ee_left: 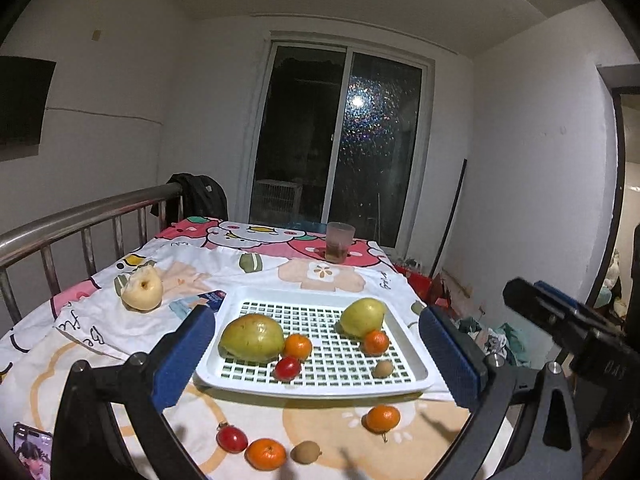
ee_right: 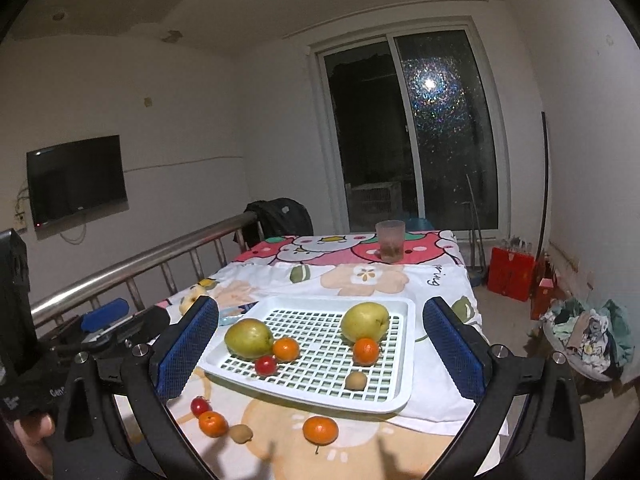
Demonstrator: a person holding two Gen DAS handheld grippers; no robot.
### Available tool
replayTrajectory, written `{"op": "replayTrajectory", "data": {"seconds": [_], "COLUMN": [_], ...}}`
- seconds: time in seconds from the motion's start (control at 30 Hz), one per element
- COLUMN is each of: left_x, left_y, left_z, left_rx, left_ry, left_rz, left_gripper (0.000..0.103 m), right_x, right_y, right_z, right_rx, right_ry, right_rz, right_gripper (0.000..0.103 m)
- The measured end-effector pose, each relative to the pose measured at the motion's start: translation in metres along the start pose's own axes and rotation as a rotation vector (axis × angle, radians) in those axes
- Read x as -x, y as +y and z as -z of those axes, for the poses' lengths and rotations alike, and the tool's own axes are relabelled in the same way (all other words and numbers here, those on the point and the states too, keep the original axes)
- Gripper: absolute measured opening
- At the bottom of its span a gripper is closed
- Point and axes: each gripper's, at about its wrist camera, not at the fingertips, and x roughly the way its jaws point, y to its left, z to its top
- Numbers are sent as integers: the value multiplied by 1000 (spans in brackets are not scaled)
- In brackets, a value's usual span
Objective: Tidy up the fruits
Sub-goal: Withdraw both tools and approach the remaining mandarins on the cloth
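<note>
Six fruits sit in white tray [ee_left: 404, 346] on patterned sheet [ee_left: 304, 420]; four more lie on sheet just before tray. I see bitten pear [ee_left: 142, 289] apart at left, cup [ee_left: 339, 242] at far end. Rail [ee_right: 144, 258] left, TV [ee_right: 76, 179] on wall, dark sliding door [ee_right: 412, 128] beyond. My left gripper [ee_left: 320, 350] and right gripper [ee_right: 320, 346] both gape wide, empty, above bed.
</note>
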Motion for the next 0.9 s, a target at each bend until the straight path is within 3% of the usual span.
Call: {"op": "replayTrajectory", "data": {"seconds": [0.4, 0.9], "left_x": [16, 11], "left_y": [-5, 1], "left_z": [20, 50], "left_rx": [-38, -63], "left_ry": [58, 176], "left_rz": [-3, -33], "left_gripper": [103, 103], "right_x": [19, 11], "right_y": [-1, -1], "right_z": [6, 30], "right_rx": [33, 66], "right_ry": [11, 99], "right_rz": [-14, -18], "right_gripper": [103, 103]}}
